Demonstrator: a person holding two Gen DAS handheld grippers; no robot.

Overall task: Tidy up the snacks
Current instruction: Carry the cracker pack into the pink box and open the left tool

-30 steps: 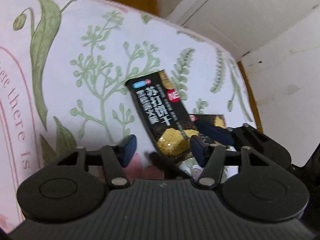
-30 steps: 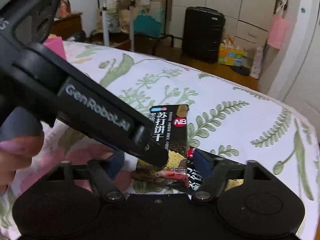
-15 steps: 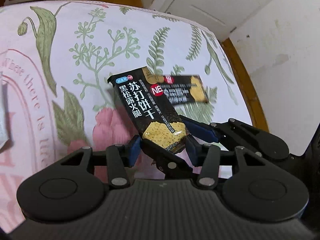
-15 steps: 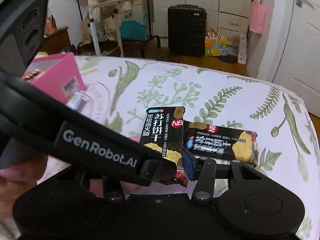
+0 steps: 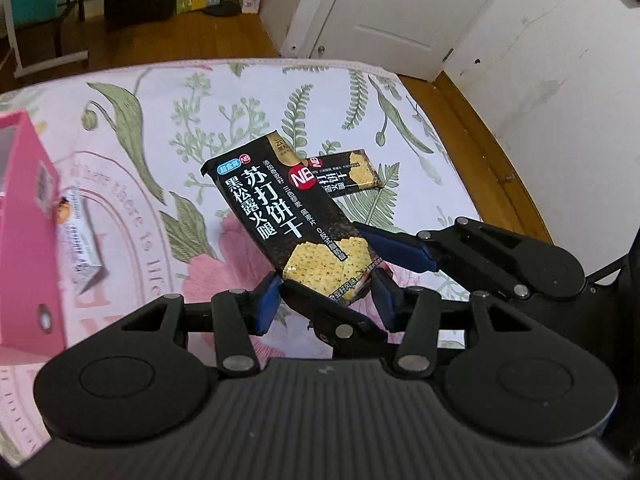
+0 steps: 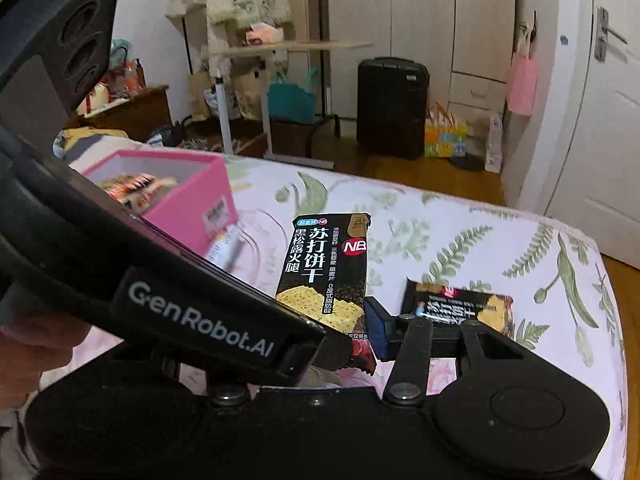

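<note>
A black soda-cracker packet (image 5: pixel 288 216) hangs tilted above the floral bed cover (image 5: pixel 160 120). My left gripper (image 5: pixel 325 302) is shut on its lower end, a blue pad against each side edge. My right gripper (image 6: pixel 320 336) grips the same lower end from the right. One of its blue pads (image 6: pixel 376 332) presses the packet's (image 6: pixel 328 272) right edge, and its other finger is hidden behind the left gripper's black body (image 6: pixel 192 320). A second black cracker packet (image 5: pixel 352 174) (image 6: pixel 460 308) lies flat on the cover behind.
A pink open box (image 5: pixel 24 240) (image 6: pixel 188 204) with several snacks inside stands to the left. A small white sachet (image 5: pixel 80 240) lies beside it. The cover's edge drops to wooden floor (image 5: pixel 480 152) on the right, near a white door (image 5: pixel 392 12).
Both grippers closed on the near cracker packet and raised it off the cover. The second packet stayed where it lay. The pink box has come into view at left.
</note>
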